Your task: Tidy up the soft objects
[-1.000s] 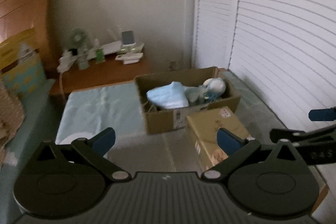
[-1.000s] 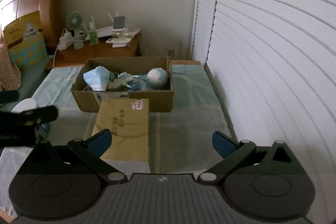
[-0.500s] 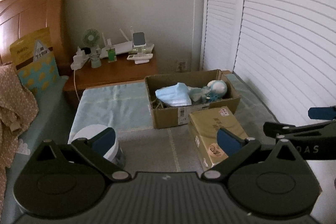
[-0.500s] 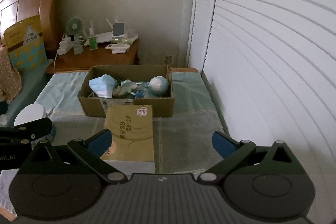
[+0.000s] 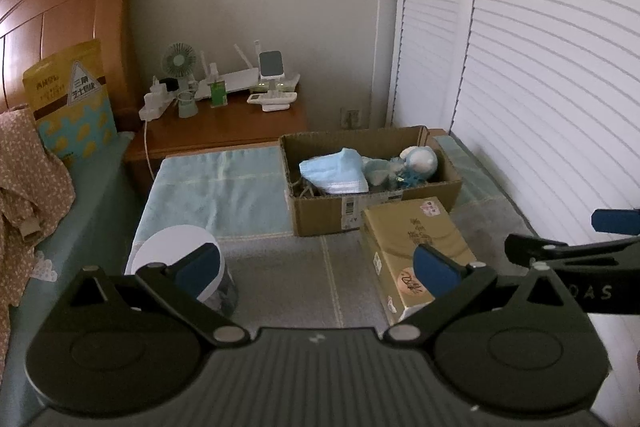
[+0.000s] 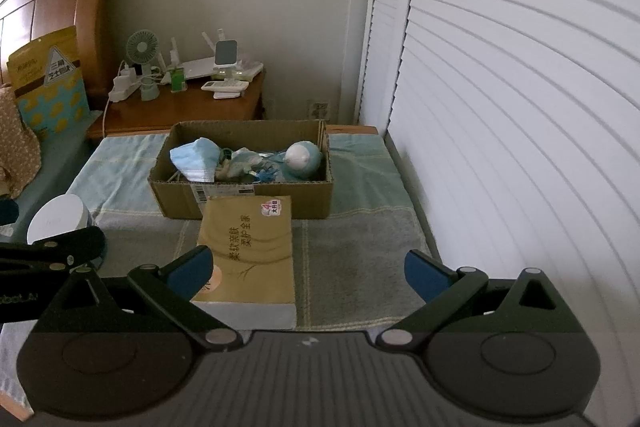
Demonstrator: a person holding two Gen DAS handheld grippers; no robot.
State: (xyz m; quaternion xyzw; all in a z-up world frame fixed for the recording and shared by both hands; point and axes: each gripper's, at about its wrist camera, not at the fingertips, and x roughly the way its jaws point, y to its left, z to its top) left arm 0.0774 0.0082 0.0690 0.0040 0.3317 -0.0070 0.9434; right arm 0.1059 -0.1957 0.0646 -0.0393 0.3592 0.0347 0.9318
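Tools, both empty with their blue pads spread wide, hang above a towel-covered desk. Over the last second both views have pulled back and risen: the left view now takes in the headboard, nightstand and wall switch, where before it sat low and close to the box.

Left tool [image 5: 316,269] hovers between a white-lidded tub [image 5: 180,259] and a yellow tissue pack [image 5: 416,247]. Right tool [image 6: 306,267] hovers over the near end of the same pack [image 6: 250,243], gripping nothing.

Soft things lie in the cardboard box [image 6: 244,193] at the far side of the desk, its front touching the pack: a blue face mask [image 6: 196,163] at the left end, a round blue-and-white plush [image 6: 302,159] at the right end, and crumpled pale fabric between them.

Nothing on the desk itself has moved. The pull-back, with both tools empty and well apart from the box, suggests a pause between steps. The pack and the tub sit outside the box; whether either is meant to go in cannot be told.
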